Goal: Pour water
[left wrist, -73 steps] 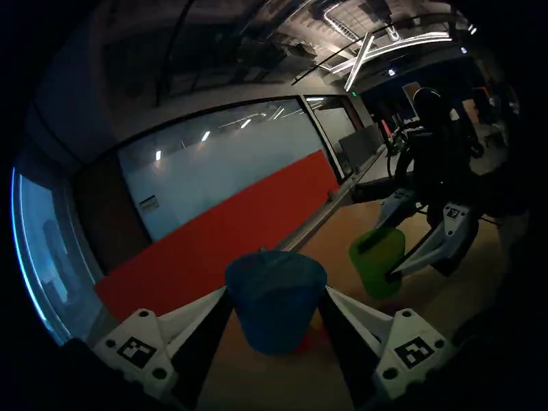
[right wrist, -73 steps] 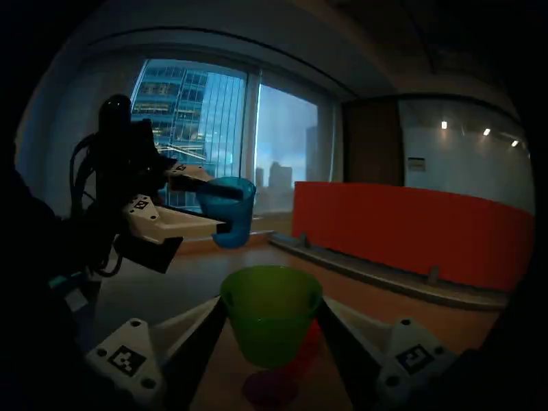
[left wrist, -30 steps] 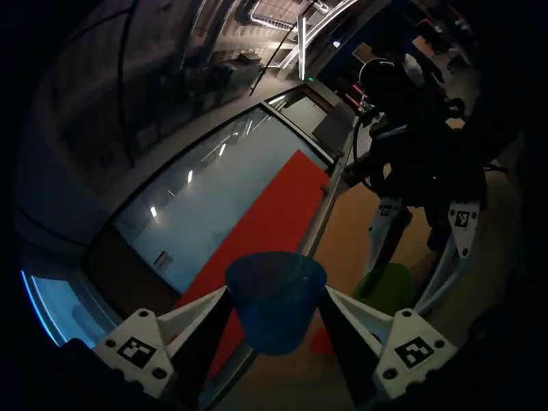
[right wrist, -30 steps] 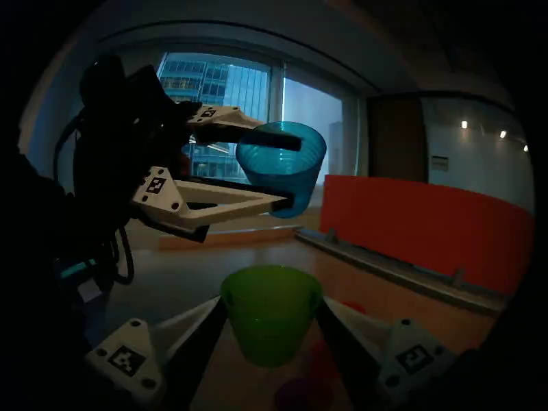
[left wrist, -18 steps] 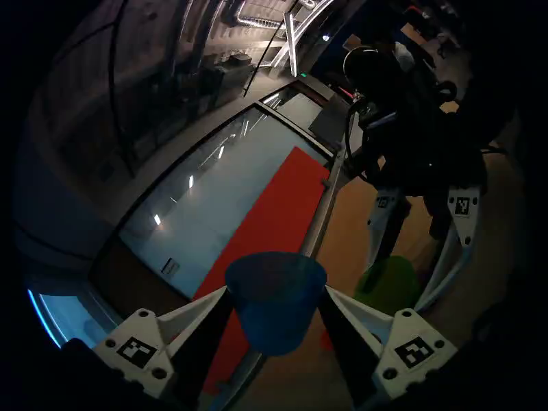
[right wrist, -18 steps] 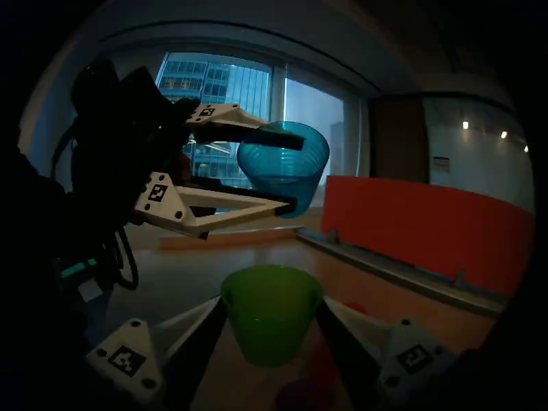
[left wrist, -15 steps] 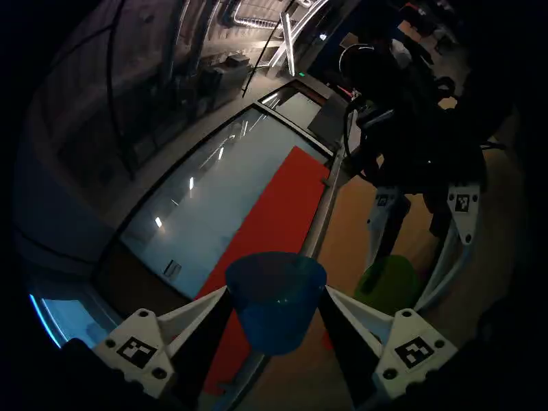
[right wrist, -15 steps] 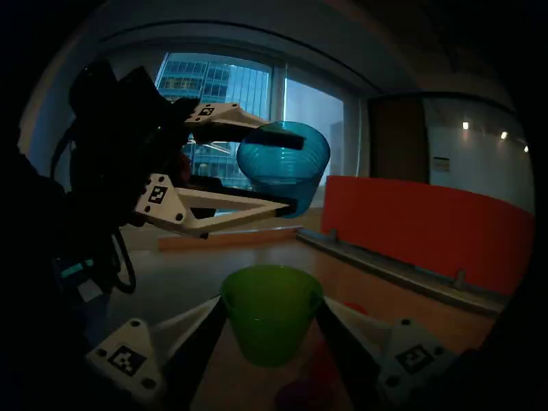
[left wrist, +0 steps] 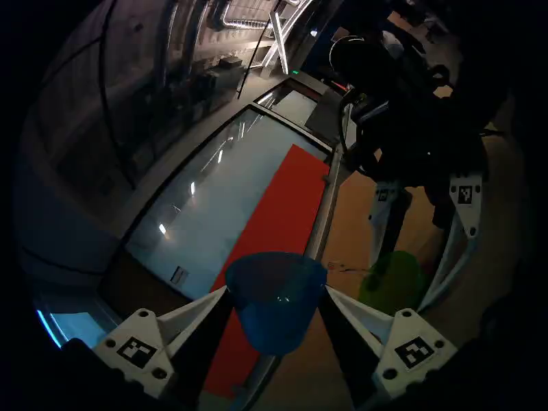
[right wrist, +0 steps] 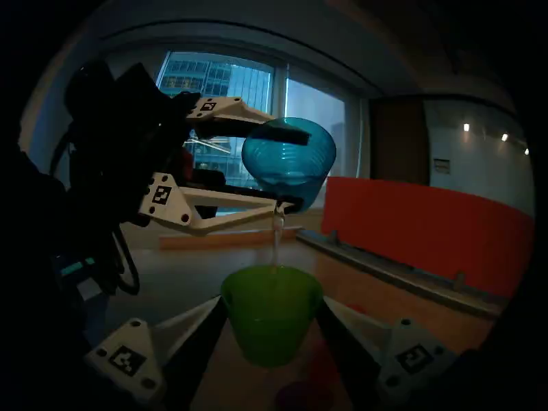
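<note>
Change: the blue cup (right wrist: 289, 161) is tipped further than half a second ago. A thin stream of water (right wrist: 276, 240) now falls from its lower rim into the green cup (right wrist: 272, 325); earlier there was no stream.
Left gripper (right wrist: 296, 171): clenched on the blue cup, one finger on each side, held high and tilted.
Right gripper (right wrist: 272, 305): grasping the green cup between both fingers, cup upright, low over the bench (right wrist: 383, 294).
Task item: water is in mid-air between the two cups; the level inside the green cup cannot be judged.
Clearance: cup rims are apart, joined only by the stream. There is open air to the right of both cups towards the red panel (right wrist: 438, 226). The left gripper's body and dark cables crowd the left side.
Surface: brown wooden bench. Small red and purple shapes (right wrist: 298, 396) lie below the green cup, too blurred to identify.
Room: dim, with a window (right wrist: 212, 89) onto towers behind the blue cup.
</note>
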Tool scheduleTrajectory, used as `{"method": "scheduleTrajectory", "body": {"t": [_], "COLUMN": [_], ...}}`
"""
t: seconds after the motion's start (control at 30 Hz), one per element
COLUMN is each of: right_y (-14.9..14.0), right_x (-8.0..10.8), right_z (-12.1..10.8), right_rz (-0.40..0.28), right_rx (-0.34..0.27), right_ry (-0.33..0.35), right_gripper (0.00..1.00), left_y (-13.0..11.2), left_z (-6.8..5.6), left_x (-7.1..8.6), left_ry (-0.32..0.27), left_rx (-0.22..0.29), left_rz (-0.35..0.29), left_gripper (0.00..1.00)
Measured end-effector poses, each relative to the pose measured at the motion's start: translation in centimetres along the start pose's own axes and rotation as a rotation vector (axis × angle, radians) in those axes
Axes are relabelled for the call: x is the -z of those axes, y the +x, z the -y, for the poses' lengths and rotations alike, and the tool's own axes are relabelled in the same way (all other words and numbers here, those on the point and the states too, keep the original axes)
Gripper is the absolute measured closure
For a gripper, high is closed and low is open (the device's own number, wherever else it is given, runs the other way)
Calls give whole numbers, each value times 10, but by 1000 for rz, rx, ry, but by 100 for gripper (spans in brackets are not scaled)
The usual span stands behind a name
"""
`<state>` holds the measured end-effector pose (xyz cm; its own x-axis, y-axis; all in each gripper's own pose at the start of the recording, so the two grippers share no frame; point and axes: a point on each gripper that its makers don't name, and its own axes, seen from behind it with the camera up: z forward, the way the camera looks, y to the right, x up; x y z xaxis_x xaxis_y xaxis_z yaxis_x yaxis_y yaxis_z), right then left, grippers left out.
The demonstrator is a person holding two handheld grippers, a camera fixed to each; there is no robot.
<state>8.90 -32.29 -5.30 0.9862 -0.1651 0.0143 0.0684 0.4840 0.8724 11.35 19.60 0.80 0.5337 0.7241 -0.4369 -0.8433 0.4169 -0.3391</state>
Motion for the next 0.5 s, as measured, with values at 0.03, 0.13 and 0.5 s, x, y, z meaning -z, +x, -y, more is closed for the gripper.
{"method": "scheduleTrajectory", "body": {"t": [0.03,0.13,0.5], "right_y": [0,1,3], "right_x": [0,0,1], "right_z": [0,0,0], "right_rz": [0,-1,-5], "right_rx": [1,3,7], "right_ry": [0,0,-1], "right_gripper": [10,10,10], "left_y": [0,0,3], "left_z": [0,1,7], "left_x": [0,0,-1], "left_ry": [1,3,12], "left_rx": [-3,-13,-54], "left_rz": [0,1,2], "left_gripper": [16,16,16]}}
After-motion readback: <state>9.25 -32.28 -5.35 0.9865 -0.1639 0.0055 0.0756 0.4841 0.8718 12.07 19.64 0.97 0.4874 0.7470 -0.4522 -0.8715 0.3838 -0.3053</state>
